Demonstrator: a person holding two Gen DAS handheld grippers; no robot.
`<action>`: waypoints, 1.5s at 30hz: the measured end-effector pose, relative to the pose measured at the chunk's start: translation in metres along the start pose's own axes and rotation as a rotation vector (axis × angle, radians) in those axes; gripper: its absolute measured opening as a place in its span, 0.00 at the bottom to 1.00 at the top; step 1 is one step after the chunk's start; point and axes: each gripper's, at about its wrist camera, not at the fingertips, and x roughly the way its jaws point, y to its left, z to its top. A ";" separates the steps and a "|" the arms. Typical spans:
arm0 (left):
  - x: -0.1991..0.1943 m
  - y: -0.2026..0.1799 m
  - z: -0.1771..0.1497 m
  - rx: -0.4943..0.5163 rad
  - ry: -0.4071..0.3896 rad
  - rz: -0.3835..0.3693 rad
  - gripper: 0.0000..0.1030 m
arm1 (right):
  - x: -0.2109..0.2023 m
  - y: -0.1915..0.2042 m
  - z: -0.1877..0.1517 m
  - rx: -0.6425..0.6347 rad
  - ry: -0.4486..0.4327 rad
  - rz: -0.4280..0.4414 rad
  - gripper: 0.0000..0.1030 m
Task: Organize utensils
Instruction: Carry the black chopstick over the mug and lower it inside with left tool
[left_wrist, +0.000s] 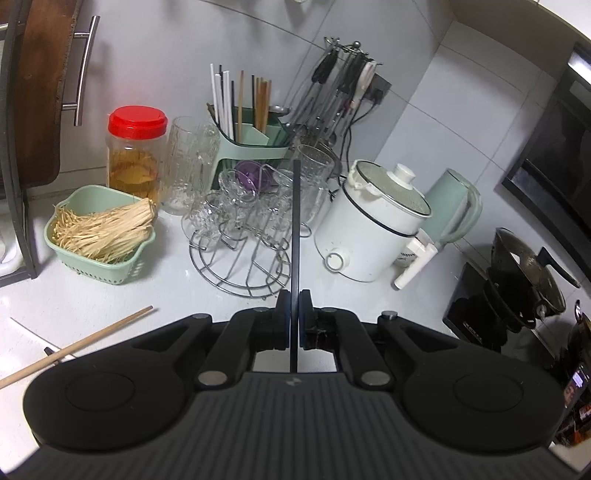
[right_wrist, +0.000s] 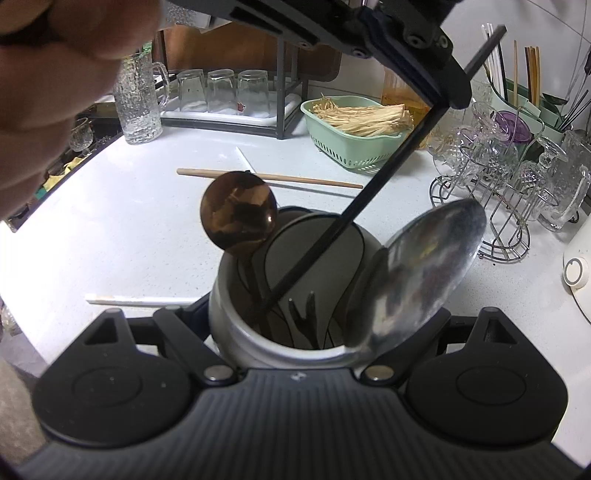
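My left gripper is shut on a thin black chopstick that stands upright between its pads. The right wrist view shows that gripper at the top, holding the chopstick on a slant, its lower end inside a white cup. My right gripper is shut on this cup from both sides. A gold spoon and a silver spoon stand in the cup, bowls up. A wooden chopstick and a white chopstick lie on the counter. A green chopstick holder stands at the back.
A green basket of enoki mushrooms, a red-lidded jar, a wire rack of glasses and a white electric pot crowd the back of the counter. A black pot sits at the right. A person's hand fills the upper left.
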 end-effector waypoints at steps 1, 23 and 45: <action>-0.002 -0.001 -0.001 0.004 0.006 0.007 0.05 | 0.000 0.000 0.000 0.000 0.000 0.000 0.89; -0.064 -0.024 -0.011 0.032 0.159 0.037 0.04 | 0.001 0.000 0.000 0.001 0.000 0.001 0.89; -0.053 -0.021 -0.016 -0.042 0.315 0.024 0.08 | -0.001 0.000 -0.002 0.008 -0.009 -0.006 0.89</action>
